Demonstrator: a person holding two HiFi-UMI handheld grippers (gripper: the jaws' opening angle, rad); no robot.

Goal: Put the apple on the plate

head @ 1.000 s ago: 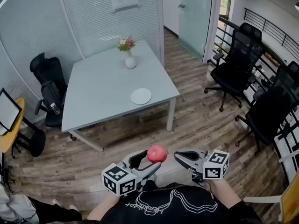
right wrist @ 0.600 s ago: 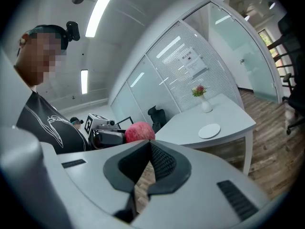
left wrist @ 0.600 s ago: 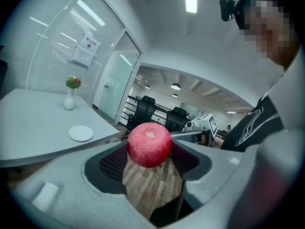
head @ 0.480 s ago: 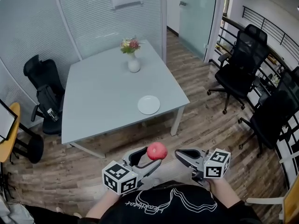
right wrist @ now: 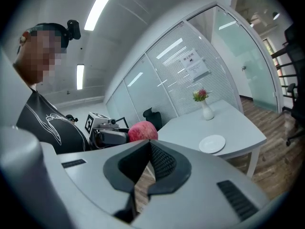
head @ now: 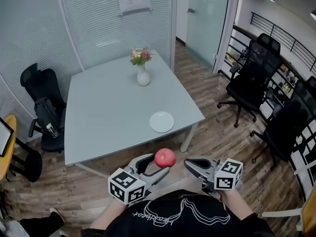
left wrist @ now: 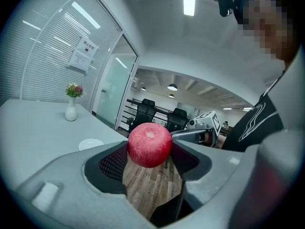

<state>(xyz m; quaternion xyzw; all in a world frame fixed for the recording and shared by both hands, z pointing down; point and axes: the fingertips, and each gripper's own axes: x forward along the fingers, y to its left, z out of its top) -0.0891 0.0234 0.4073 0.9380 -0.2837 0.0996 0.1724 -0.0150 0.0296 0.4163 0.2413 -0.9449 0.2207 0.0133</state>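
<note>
A red apple [head: 165, 158] is held above the wooden floor in my left gripper [head: 161, 165], which is shut on it; the left gripper view shows the apple [left wrist: 149, 144] pinched between the two dark pads. My right gripper [head: 189, 165] hovers just right of the apple, shut with nothing in it, its jaw tips meeting in the right gripper view [right wrist: 148, 144]. The small white plate [head: 162, 121] lies near the front right corner of the grey table [head: 108, 112], ahead of both grippers. The plate [right wrist: 212, 143] and the apple [right wrist: 142, 130] also show in the right gripper view.
A white vase with flowers [head: 143, 75] stands at the table's far side. Black office chairs [head: 249, 83] stand on the right, another black chair [head: 42, 100] at the table's left. Glass walls run behind the table. The table's front edge lies just ahead of the grippers.
The table and plate have drawn closer and lower in the head view. Both grippers keep their pose, and the apple stays in the left one.
</note>
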